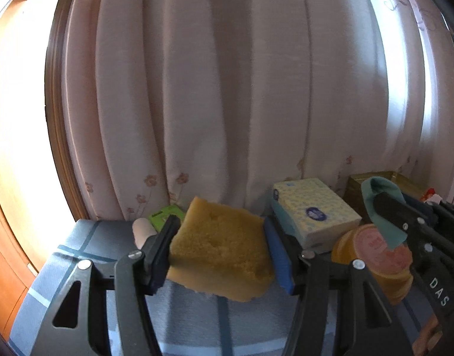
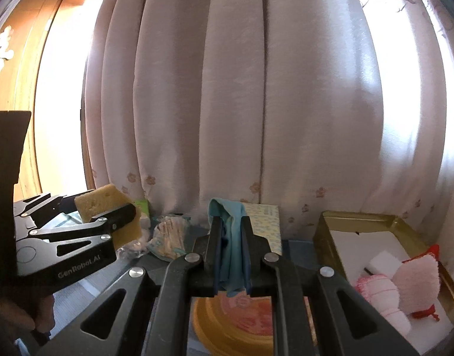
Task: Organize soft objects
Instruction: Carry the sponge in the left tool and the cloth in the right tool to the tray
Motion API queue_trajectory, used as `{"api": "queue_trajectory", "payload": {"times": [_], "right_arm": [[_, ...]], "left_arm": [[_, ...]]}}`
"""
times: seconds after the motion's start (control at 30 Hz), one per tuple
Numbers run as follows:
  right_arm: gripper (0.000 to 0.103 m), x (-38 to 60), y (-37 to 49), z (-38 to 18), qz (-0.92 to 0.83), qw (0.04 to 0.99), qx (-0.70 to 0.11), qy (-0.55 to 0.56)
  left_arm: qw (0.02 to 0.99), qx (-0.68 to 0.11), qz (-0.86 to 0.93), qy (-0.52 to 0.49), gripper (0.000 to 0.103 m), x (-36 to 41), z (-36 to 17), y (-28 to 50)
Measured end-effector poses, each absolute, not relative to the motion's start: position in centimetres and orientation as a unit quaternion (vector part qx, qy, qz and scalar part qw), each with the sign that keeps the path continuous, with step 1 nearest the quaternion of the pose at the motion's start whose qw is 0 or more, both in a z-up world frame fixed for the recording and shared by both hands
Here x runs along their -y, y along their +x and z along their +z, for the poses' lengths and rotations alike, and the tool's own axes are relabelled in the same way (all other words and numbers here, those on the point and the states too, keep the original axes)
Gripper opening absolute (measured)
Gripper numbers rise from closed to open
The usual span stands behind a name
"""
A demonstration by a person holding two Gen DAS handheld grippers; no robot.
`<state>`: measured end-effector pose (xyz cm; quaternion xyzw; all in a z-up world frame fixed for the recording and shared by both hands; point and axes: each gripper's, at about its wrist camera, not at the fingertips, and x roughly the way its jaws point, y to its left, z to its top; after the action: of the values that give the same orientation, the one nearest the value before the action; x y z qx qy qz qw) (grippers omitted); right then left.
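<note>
My left gripper [image 1: 221, 237] is shut on a yellow sponge [image 1: 221, 249], held above the blue checked tablecloth [image 1: 78, 246]. From the right wrist view the same sponge [image 2: 99, 204] shows at the left in the left gripper [image 2: 108, 219]. My right gripper [image 2: 231, 231] is shut on a teal cloth [image 2: 231, 237], which hangs over a yellow round tin [image 2: 235, 323]. In the left wrist view the teal cloth [image 1: 384, 195] and the right gripper [image 1: 390, 207] appear at the far right. A gold box [image 2: 330, 231] at the right holds a pink fluffy item [image 2: 416, 284], a pink-white ball [image 2: 378, 293] and a white foam block [image 2: 387, 261].
A tissue pack [image 1: 312, 207] lies behind the tin [image 1: 372, 255], near the curtain [image 1: 227, 89]. A green packet [image 1: 164, 215] and a pale roll [image 1: 142, 231] sit at the back left. A bag of cotton swabs [image 2: 167, 234] lies mid-table. A wooden door frame [image 1: 7, 267] stands left.
</note>
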<state>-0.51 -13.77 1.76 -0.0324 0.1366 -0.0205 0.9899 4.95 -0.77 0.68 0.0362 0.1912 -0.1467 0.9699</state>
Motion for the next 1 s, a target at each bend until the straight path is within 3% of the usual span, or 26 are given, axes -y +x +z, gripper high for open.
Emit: {"api": "queue_trajectory", "payload": {"times": [1.0], "right_arm": [[0.013,25.8,-6.1,2.2,-0.140,0.986,-0.090,-0.019]], "left_arm": [[0.965,-0.191,-0.174,0.032,0.058,10.2,0.7,-0.1]]}}
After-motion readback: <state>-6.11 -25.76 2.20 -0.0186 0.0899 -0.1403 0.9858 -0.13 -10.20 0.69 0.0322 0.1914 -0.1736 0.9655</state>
